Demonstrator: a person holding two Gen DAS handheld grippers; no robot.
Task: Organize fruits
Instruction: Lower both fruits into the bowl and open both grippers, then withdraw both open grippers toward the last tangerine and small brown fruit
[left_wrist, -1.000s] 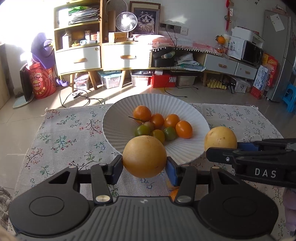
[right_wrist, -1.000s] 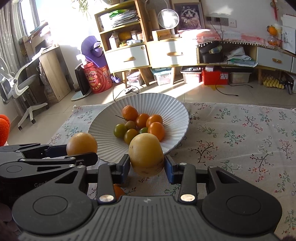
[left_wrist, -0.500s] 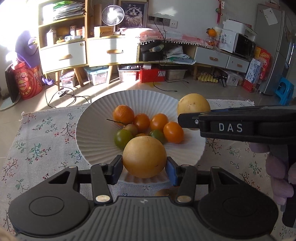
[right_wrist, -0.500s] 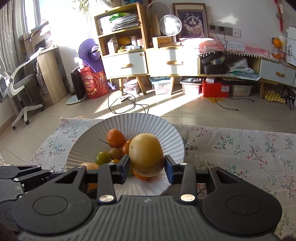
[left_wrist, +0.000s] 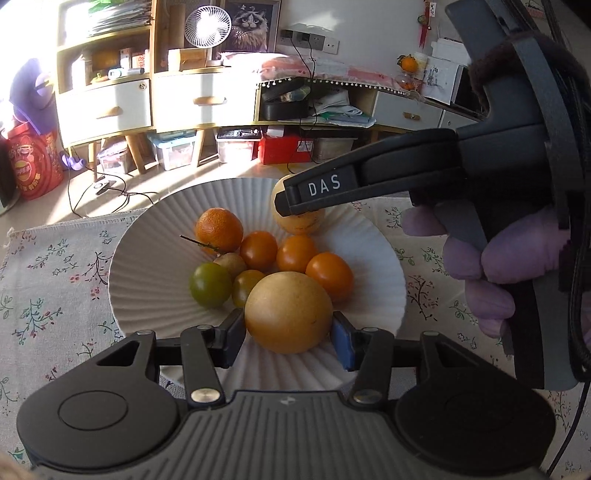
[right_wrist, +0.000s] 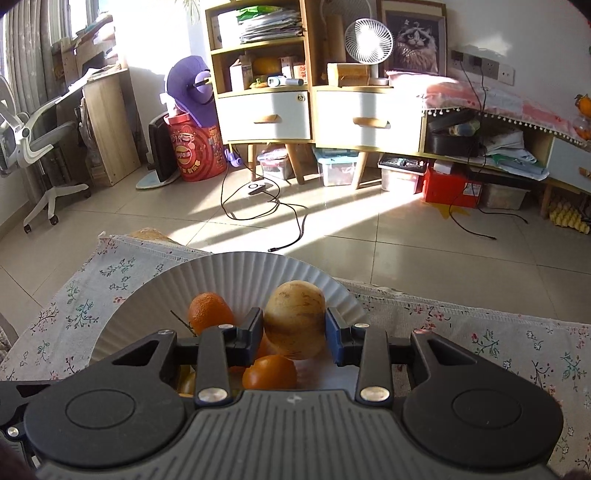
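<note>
A white ribbed plate (left_wrist: 155, 258) on a floral cloth holds a mandarin (left_wrist: 219, 229), several small orange and green tomatoes (left_wrist: 328, 271) and a small brown fruit. My left gripper (left_wrist: 288, 330) is shut on a large orange-yellow round fruit (left_wrist: 288, 312) over the plate's near side. My right gripper (right_wrist: 295, 328) is shut on a pale yellow round fruit (right_wrist: 294, 319) over the plate's (right_wrist: 236, 277) far right part; it shows in the left wrist view (left_wrist: 299, 221) behind the right gripper's finger (left_wrist: 321, 188).
The floral cloth (left_wrist: 55, 266) covers the table around the plate. Beyond the table's far edge (right_wrist: 147, 240) lie tiled floor, cables, cabinets and storage boxes. The hand holding the right gripper (left_wrist: 480, 258) hangs over the plate's right side.
Both grippers moved forward over the plate with their fruits. The right gripper went from the plate's right rim to above its far part. Both fruits sit lower over the plate.
</note>
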